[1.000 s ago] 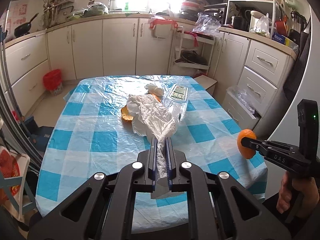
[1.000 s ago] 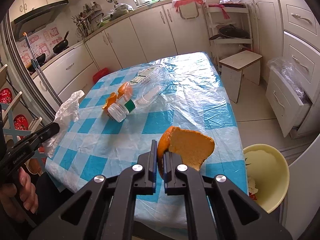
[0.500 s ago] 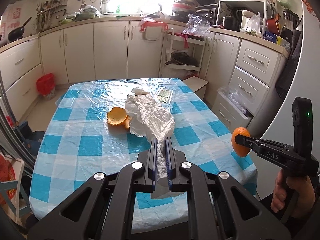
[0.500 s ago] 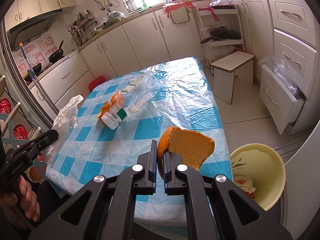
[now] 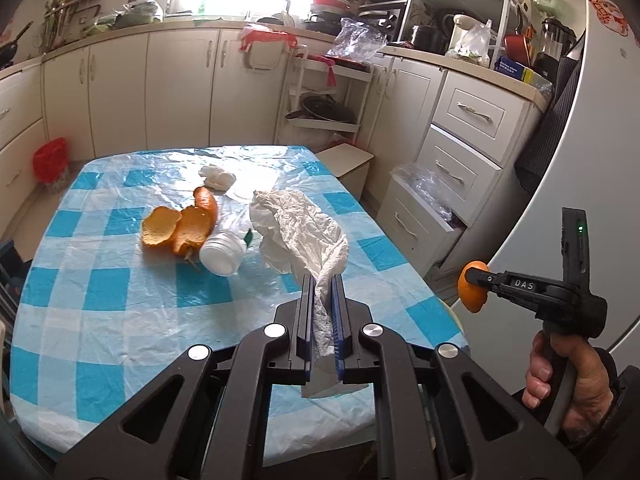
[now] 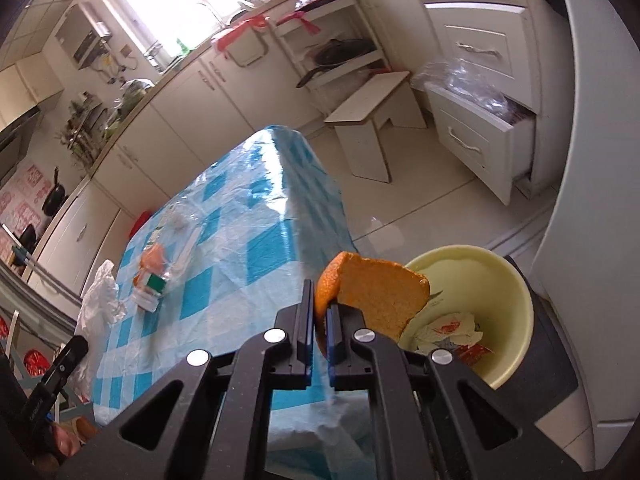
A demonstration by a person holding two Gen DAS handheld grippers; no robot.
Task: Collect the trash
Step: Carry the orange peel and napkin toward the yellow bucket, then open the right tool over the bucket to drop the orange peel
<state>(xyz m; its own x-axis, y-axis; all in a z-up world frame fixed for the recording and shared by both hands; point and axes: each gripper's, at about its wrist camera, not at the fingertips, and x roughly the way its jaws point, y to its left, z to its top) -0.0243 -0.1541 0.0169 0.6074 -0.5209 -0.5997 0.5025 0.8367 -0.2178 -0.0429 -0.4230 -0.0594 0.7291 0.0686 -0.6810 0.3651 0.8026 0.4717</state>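
Peel (image 6: pixel 372 296) sits clamped in our right gripper (image 6: pixel 318 312); bin (image 6: pixel 516 312) lies at three o'clock, nearest that hand.

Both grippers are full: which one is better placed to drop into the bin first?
Right. The right gripper holds the peel off the table, beside the bin. The left gripper holds its bag over the table.

- Worktop (image 5: pixel 100 320) near half bare; open passage there.
- Peels (image 5: pixel 176 228), bottle (image 5: pixel 224 252) and tissue wad (image 5: pixel 218 178) crowd mid-worktop.
- Bin (image 6: pixel 516 312) on floor just off worktop's right edge, mouth open from above, trash low inside.
- Stool (image 6: pixel 372 120) and open drawer (image 6: pixel 476 140) narrow the floor beyond.
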